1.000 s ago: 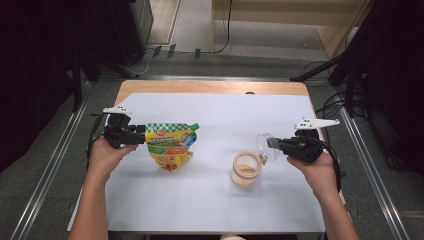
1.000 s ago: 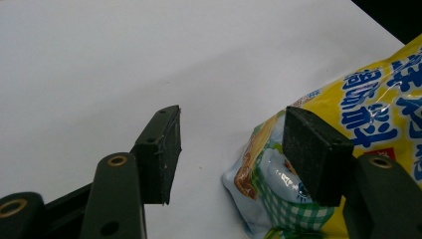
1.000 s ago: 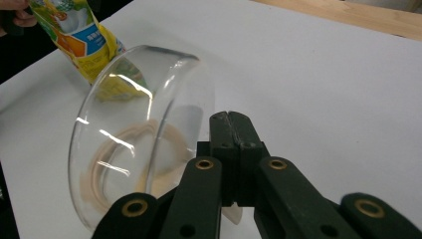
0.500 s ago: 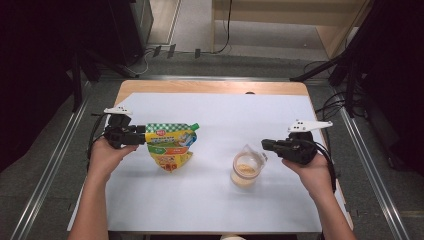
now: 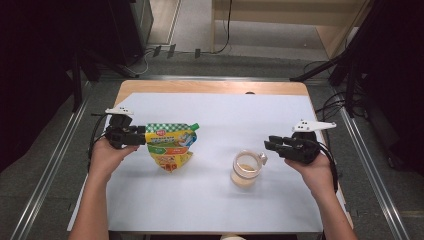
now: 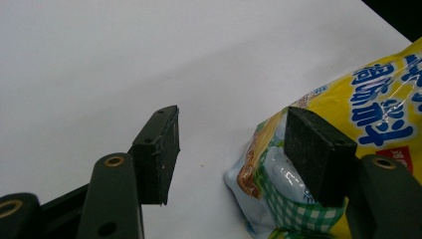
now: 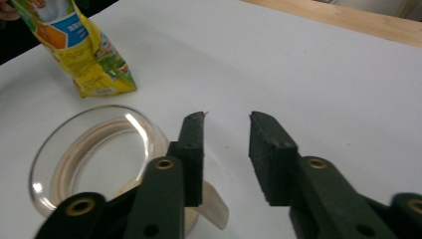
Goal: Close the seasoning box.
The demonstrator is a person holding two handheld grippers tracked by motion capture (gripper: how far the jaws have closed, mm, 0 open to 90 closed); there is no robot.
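While the left gripper (image 5: 141, 137) sits at the left end of the yellow snack pouch (image 5: 171, 146), we see its jaws spread in the left gripper view, one black pad in front of the pouch (image 6: 348, 114) and the other well off to the side over bare white sheet, so we can't say the pads press on it. From the high view the pouch looks lifted at that end, its lower corner down on the counter (image 5: 210, 87), green cap corner pointing toward the middle. Whether it is truly pinched we cannot tell.

Our right gripper (image 5: 271, 145) hovers just right of the glass jar (image 5: 245, 169), near its rim. Its jaws have just been opening and stand apart with nothing between them in the right gripper view (image 7: 226, 149). The jar (image 7: 94, 149) stands upright on the white sheet with some tan stuff inside, well apart from the pouch (image 7: 84, 50).
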